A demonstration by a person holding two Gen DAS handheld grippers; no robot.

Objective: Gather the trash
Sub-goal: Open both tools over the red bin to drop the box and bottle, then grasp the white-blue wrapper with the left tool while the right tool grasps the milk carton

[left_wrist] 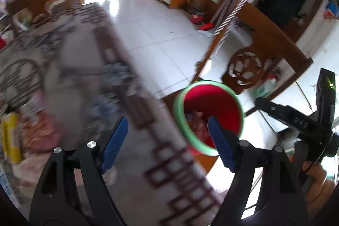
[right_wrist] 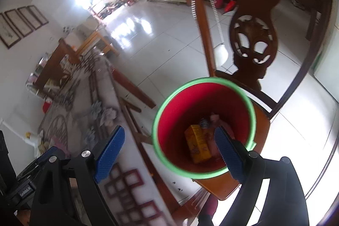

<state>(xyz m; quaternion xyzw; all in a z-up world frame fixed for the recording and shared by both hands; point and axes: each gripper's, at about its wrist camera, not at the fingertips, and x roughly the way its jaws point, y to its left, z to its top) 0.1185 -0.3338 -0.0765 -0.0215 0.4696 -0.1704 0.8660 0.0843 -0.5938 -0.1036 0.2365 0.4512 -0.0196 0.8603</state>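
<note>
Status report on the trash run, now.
Left gripper open, empty. Right gripper open, empty, above the red bin. Yellow carton and other trash in the bin, which sits on the wooden chair. Nothing blocking.

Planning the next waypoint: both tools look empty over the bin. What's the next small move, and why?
Probably swing the left tool back over the table toward the wrappers at its near-left edge. Both tools stand open with nothing between their pads, the right tool too, and the red bucket on the chair already holds a yellow box.
</note>
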